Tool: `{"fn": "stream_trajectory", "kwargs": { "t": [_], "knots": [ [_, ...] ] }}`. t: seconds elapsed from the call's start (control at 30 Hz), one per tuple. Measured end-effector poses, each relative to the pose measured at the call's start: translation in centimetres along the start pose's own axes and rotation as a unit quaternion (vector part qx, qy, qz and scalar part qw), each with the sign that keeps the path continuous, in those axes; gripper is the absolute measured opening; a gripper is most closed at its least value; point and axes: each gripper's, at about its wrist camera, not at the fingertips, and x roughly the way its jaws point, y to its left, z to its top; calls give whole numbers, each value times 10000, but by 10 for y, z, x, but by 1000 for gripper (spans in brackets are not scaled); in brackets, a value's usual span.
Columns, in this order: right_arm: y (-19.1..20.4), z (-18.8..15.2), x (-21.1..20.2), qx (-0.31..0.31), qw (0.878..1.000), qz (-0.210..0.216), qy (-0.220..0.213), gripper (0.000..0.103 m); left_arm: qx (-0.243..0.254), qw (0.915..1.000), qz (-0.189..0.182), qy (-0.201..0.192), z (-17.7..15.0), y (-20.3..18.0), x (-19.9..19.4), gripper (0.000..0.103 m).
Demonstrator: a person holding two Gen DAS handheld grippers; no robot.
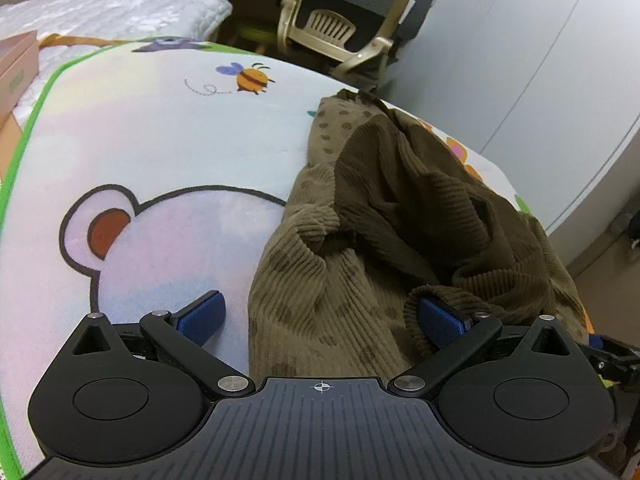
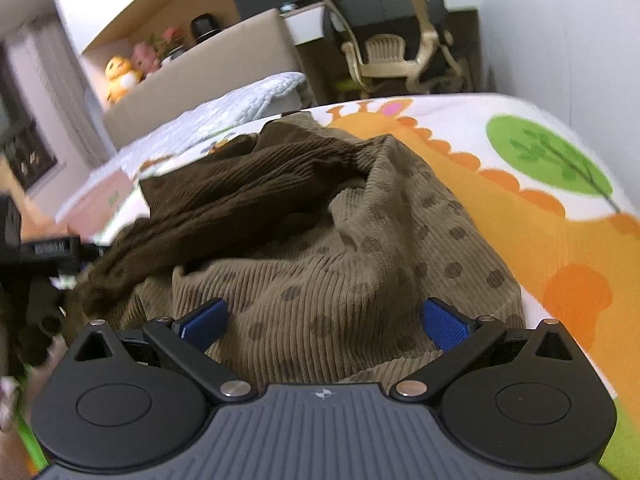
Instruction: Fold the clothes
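Observation:
A crumpled brown corduroy garment (image 1: 400, 216) with a lighter dotted side lies on a cartoon play mat (image 1: 160, 140). My left gripper (image 1: 320, 312) is open at the garment's near left edge. Its left finger is over the mat, and a fold of cloth drapes over its right finger (image 1: 440, 320). In the right wrist view the same garment (image 2: 320, 240) fills the middle. My right gripper (image 2: 324, 320) is open, with both blue pads resting on or just over the dotted cloth. The left gripper's black body (image 2: 40, 252) shows at the left edge.
An office chair (image 1: 344, 12) stands beyond the mat, with a white quilted mattress (image 1: 112, 12) at the back left. A pink box (image 1: 16, 64) sits at the mat's left edge. A grey wall (image 1: 540, 60) is on the right. Plush toys (image 2: 120, 74) sit on a far headboard.

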Motion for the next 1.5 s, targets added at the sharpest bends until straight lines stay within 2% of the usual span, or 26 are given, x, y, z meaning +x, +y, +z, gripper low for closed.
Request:
{"fn": "stream_trajectory", "kwargs": {
  "t": [0.1, 0.2, 0.27, 0.37, 0.4, 0.43, 0.47, 0.53, 0.7, 0.73, 0.77, 0.83, 0.87, 0.97, 1.03, 1.27, 1.33, 1.4, 1.5],
  "knots": [
    [7, 3, -4, -360, 9990, -127, -212, 103, 287, 9995, -61, 125, 0, -3, 0, 103],
    [13, 19, -13, -947, 9916, -501, -727, 100, 46, 9999, -136, 56, 4, 3, -6, 103],
    [9, 38, -11, -1259, 9854, -795, -823, 85, 41, 9997, -158, -173, 8, 6, -13, 103],
    [-13, 65, 8, -1162, 9875, -900, -567, 68, 122, 9989, -147, -425, 13, 7, -21, 101],
    [-20, 71, 16, -1107, 9884, -914, -487, 67, 207, 9988, -111, -423, 14, 6, -21, 101],
    [-27, 77, 24, -1051, 9893, -928, -407, 67, 228, 9989, -104, -388, 14, 6, -20, 97],
    [-31, 83, 31, -1036, 9900, -894, -346, 67, 241, 9991, -100, -349, 13, 6, -19, 86],
    [-36, 91, 45, -1031, 9913, -781, -234, 67, 115, 9994, -184, -275, 13, 10, -17, 74],
    [-37, 100, 76, -830, 9947, -588, 133, 67, -48, 9993, -327, -198, 13, 13, -11, 80],
    [-36, 100, 83, -787, 9951, -561, 203, 62, -69, 9993, -341, -160, 13, 12, -7, 78],
    [-35, 99, 89, -743, 9954, -531, 277, 56, -82, 9993, -335, -135, 13, 11, -4, 74],
    [-30, 96, 93, -814, 9944, -613, 287, 53, -106, 9994, -316, -90, 13, 8, 4, 64],
    [-26, 94, 93, -899, 9935, -649, 273, 45, -52, 9995, -300, -75, 10, 6, 3, 47],
    [-19, 85, 79, -982, 9929, -594, 318, 27, 135, 9996, -246, -34, 0, -2, -2, 28],
    [-12, 73, 68, -1152, 9909, -569, 407, 26, 259, 9994, -210, -6, -6, -8, -6, 24],
    [-3, 8, -13, -1608, 9848, -348, 562, 25, 710, 9971, -275, 58, -72, -27, -70, 20],
    [4, -14, -40, -1935, 9789, -408, 523, 26, 828, 9963, -210, -5, -90, -30, -91, 21],
    [17, -30, -64, -2432, 9675, -613, 317, 26, 808, 9966, -93, -113, -100, -29, -110, 26],
    [47, -36, -94, -3125, 9487, -457, -170, 31, 781, 9960, -68, -422, -99, -28, -136, 51]
  ]
}}
